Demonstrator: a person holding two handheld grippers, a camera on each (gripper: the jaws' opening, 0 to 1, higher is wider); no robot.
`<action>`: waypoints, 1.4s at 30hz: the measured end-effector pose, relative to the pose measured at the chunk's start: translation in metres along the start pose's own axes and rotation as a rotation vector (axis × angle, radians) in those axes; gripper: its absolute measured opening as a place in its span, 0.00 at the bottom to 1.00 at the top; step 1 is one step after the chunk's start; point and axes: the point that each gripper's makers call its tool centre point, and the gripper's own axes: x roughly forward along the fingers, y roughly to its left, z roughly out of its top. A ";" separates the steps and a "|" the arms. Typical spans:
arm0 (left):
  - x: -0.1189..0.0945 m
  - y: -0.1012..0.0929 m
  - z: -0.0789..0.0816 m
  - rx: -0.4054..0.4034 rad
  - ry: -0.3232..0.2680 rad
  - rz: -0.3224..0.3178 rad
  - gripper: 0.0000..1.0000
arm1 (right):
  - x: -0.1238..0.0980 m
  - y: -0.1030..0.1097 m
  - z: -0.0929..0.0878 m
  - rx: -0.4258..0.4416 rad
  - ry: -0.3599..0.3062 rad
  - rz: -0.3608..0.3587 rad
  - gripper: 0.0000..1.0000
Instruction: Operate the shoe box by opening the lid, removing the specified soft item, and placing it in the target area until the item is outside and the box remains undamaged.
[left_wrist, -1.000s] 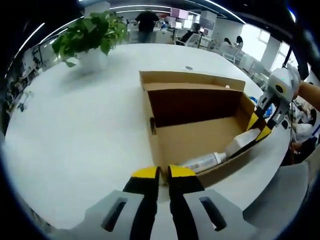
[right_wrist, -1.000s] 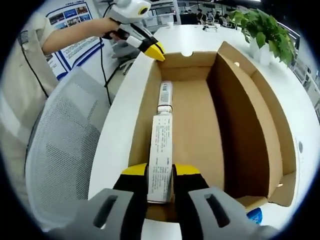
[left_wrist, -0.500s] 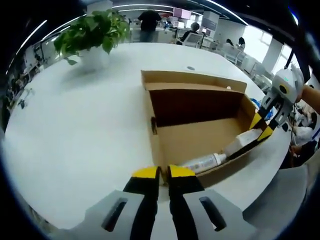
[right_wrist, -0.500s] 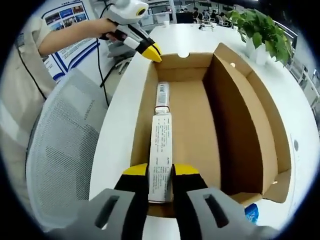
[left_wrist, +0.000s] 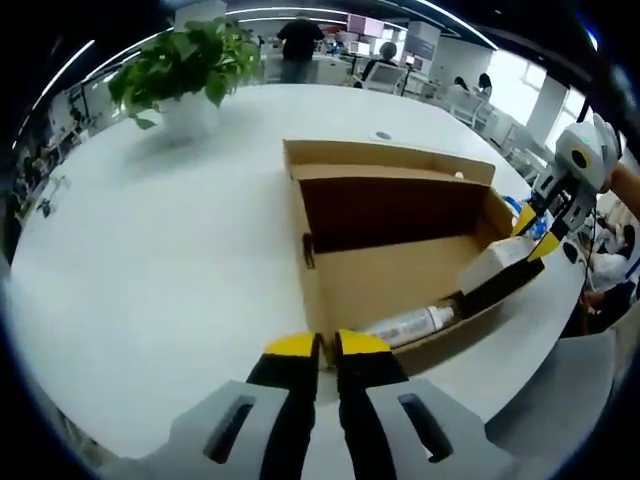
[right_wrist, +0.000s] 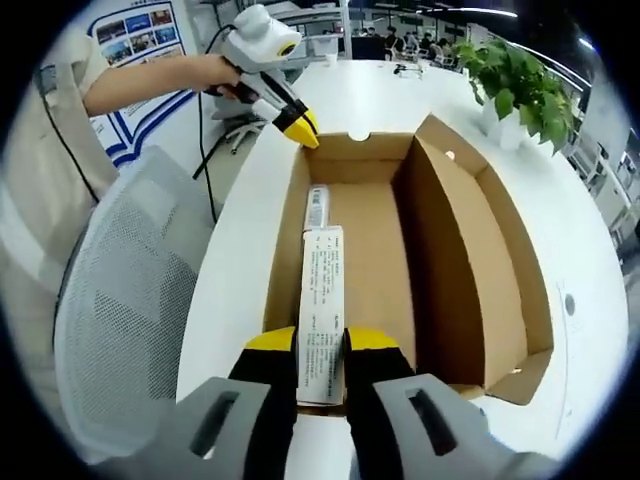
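We count one open cardboard shoe box (right_wrist: 470, 260) on the one white surface (left_wrist: 150, 260). Inside it we see two items: one long white carton (right_wrist: 322, 310) and one tube (right_wrist: 318, 207) lying beyond it. We count two hand-held grippers: the left hand-held gripper (left_wrist: 316, 345) and the right hand-held gripper (right_wrist: 322, 340), each with two yellow-tipped jaws. There is one potted plant (left_wrist: 185, 75) on the surface, and one grey mesh chair (right_wrist: 120, 350) beside it. We make out one small blue object (left_wrist: 512, 207) past the box's far end; what it is we cannot tell.
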 end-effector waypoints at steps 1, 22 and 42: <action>0.000 0.000 0.000 0.002 0.001 0.001 0.03 | -0.002 0.000 0.001 -0.004 -0.002 -0.003 0.14; 0.001 0.001 0.000 0.002 0.003 0.012 0.03 | -0.070 -0.008 0.031 -0.135 -0.013 -0.074 0.14; 0.001 0.000 0.000 -0.002 0.013 0.010 0.03 | -0.130 -0.033 -0.017 -0.099 0.044 -0.159 0.14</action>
